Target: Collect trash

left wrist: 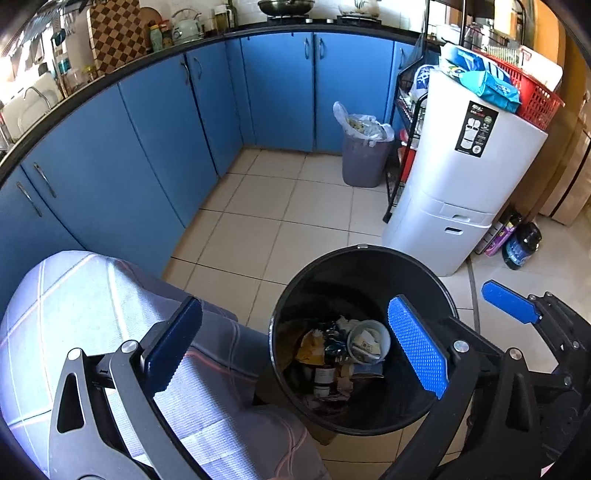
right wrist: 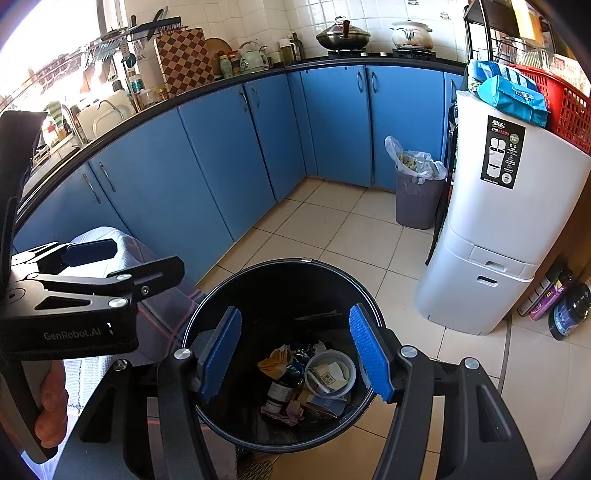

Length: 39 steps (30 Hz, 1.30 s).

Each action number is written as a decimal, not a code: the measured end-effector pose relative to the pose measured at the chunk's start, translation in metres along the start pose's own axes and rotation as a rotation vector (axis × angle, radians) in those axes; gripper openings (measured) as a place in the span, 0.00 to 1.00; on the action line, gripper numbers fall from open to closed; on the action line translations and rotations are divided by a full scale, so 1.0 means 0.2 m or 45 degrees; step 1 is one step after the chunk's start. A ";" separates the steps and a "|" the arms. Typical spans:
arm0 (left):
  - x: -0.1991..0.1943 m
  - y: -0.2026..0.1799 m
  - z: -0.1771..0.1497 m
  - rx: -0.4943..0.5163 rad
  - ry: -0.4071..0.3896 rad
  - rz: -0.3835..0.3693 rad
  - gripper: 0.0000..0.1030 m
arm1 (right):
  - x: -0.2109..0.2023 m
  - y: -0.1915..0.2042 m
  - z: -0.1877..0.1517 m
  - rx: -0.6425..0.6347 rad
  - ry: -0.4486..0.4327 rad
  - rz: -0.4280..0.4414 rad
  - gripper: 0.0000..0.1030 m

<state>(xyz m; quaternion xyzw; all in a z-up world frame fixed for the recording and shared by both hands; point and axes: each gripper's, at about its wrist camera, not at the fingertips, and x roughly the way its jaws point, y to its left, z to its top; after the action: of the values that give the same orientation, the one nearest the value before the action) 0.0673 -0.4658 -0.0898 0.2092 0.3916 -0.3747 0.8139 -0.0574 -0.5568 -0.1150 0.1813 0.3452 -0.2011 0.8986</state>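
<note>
Both my hands tilt downward over the black bin [left wrist: 364, 254], which stands on the tiled floor [left wrist: 280, 206] beside a checked cushion [left wrist: 92, 306]. My left gripper [left wrist: 295, 354] stands spread to its widest, nothing between its pads: one finger hangs over the cushion, the other over the bin's mouth. My right gripper [right wrist: 295, 354] is held partly open over the middle of the bin, and nothing is between its pads either.

The trash [right wrist: 306, 380] lies at the bottom of the bin: a round white plastic tub [right wrist: 330, 373] with paper scraps inside, a yellow wrapper [right wrist: 275, 360] beside it, a small dark jar [right wrist: 280, 391] with a white label, and crumpled bits around them.

My left camera catches only one blue pad of the right gripper [left wrist: 511, 301], at the right edge beyond the bin's rim. My right camera shows the left gripper [right wrist: 88, 273] from the side, above the cushion, with a lettered black body and part of my hand [right wrist: 51, 410] below it. That view also shows more of the kitchen surface [right wrist: 258, 74], with the wok [right wrist: 343, 37] and the pot [right wrist: 412, 35] on the stove.

Both views share the blue cabinets [left wrist: 147, 140], a grey basket [left wrist: 364, 158] with a filled plastic liner in the corner, and a tall white bin [left wrist: 458, 177] carrying a red basket [left wrist: 532, 96].
</note>
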 end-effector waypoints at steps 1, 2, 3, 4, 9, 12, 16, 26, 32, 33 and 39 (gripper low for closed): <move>0.00 0.00 0.00 0.004 0.003 -0.002 0.97 | 0.00 0.00 0.00 0.000 0.000 0.001 0.58; 0.00 0.00 0.00 0.007 0.005 -0.007 0.97 | 0.00 0.00 0.00 0.000 -0.001 0.002 0.58; 0.00 0.00 -0.01 0.008 0.005 -0.010 0.97 | 0.00 0.00 0.00 -0.001 -0.001 0.002 0.58; 0.00 0.00 -0.01 0.011 0.009 -0.010 0.97 | 0.00 0.00 0.00 -0.001 -0.002 0.002 0.58; 0.00 0.00 -0.02 0.008 0.027 0.002 0.97 | 0.00 0.01 0.00 -0.006 0.002 -0.003 0.58; 0.00 0.00 -0.02 0.006 0.015 0.030 0.97 | 0.00 0.01 0.00 -0.005 -0.002 -0.018 0.58; -0.01 0.02 -0.02 -0.004 0.009 0.039 0.97 | -0.01 0.00 0.00 -0.005 -0.027 -0.012 0.86; -0.02 0.03 -0.02 -0.019 0.011 0.039 0.97 | 0.01 -0.01 0.01 -0.012 -0.010 0.000 0.93; -0.02 0.04 -0.02 -0.023 0.007 0.032 0.97 | 0.00 -0.01 0.01 -0.015 -0.020 -0.006 0.93; -0.02 0.04 -0.02 -0.021 0.005 0.030 0.97 | 0.00 -0.01 0.01 -0.015 -0.020 -0.005 0.93; -0.05 0.03 -0.02 -0.012 -0.008 0.032 0.97 | 0.00 -0.01 0.01 -0.019 -0.016 -0.006 0.93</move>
<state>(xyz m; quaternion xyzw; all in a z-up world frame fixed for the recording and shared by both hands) 0.0662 -0.4553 -0.0849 0.2093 0.3881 -0.3632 0.8208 -0.0567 -0.5588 -0.1141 0.1726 0.3414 -0.2019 0.9016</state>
